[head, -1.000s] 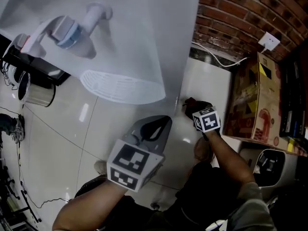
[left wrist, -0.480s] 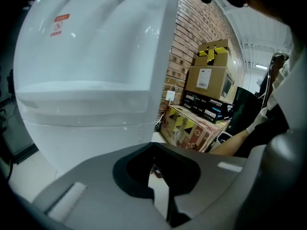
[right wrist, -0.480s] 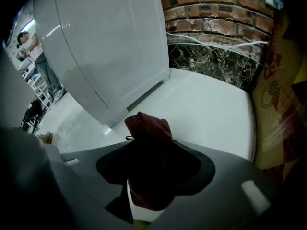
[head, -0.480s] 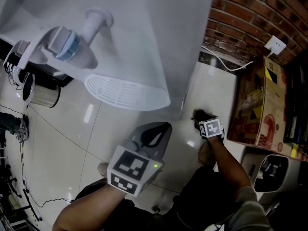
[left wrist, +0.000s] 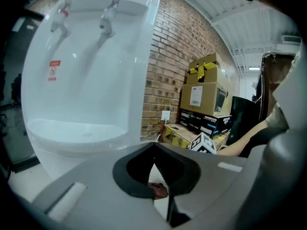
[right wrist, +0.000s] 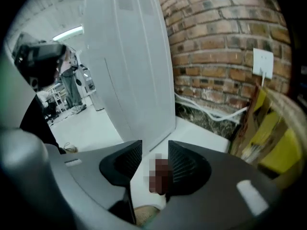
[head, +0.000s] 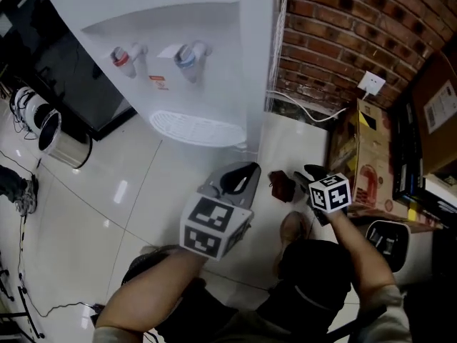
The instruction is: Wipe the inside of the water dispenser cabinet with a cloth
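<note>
Our right gripper [head: 308, 174] has just been opening its jaws. They stand apart, and the crumpled dark red cloth [head: 283, 186] shows in the gap, unpressed — seemingly lying on the glossy white floor [head: 143, 191] near the tall white plastic water dispenser [head: 214, 48]. Our left gripper [head: 240, 179] is clenched on nothing — free, we judge, for the cabinet door.

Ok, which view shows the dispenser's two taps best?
Head view: the red tap and blue tap show face on. Left gripper view catches both from below. Right gripper view shows only the dispenser's side panel.
</note>
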### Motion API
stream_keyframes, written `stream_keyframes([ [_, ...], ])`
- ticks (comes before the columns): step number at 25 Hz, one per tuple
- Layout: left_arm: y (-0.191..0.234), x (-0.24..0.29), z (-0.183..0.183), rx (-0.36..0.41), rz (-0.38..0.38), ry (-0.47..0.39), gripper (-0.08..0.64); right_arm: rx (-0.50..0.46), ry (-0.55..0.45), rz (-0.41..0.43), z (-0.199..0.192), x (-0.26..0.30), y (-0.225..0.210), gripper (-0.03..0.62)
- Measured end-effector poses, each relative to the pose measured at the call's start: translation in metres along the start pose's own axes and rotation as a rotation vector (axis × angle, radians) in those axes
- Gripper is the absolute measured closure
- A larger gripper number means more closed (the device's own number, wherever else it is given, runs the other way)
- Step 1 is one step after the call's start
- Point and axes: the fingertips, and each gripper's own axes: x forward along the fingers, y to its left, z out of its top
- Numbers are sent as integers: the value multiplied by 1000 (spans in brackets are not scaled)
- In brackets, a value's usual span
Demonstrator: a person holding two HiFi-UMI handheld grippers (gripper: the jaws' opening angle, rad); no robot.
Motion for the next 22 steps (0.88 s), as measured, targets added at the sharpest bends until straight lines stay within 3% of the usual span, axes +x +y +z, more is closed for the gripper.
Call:
stream_keyframes([
  [6,-2,-37,25,40,84,-107,560,-111,-193,-46,132,-132,37,555],
  [10,4,-60,46,-55,148,-178,560,-113,-382,-54,187,-204,81,578],
  [12,-7,-71,63,-101,125,-232,560,-34,-504,-52,195,-230,92,578],
  [14,-18,-85,74,-86,123,-291,560,38,-578,-65,190,-243,93,578],
  [17,-4,-93,79,-40,195,-323,560,51,-576,-60,179,-238,93,578],
  [22,8,-85,60,-50,211,-241,560,23,-564,-102,171,-261,97,580],
])
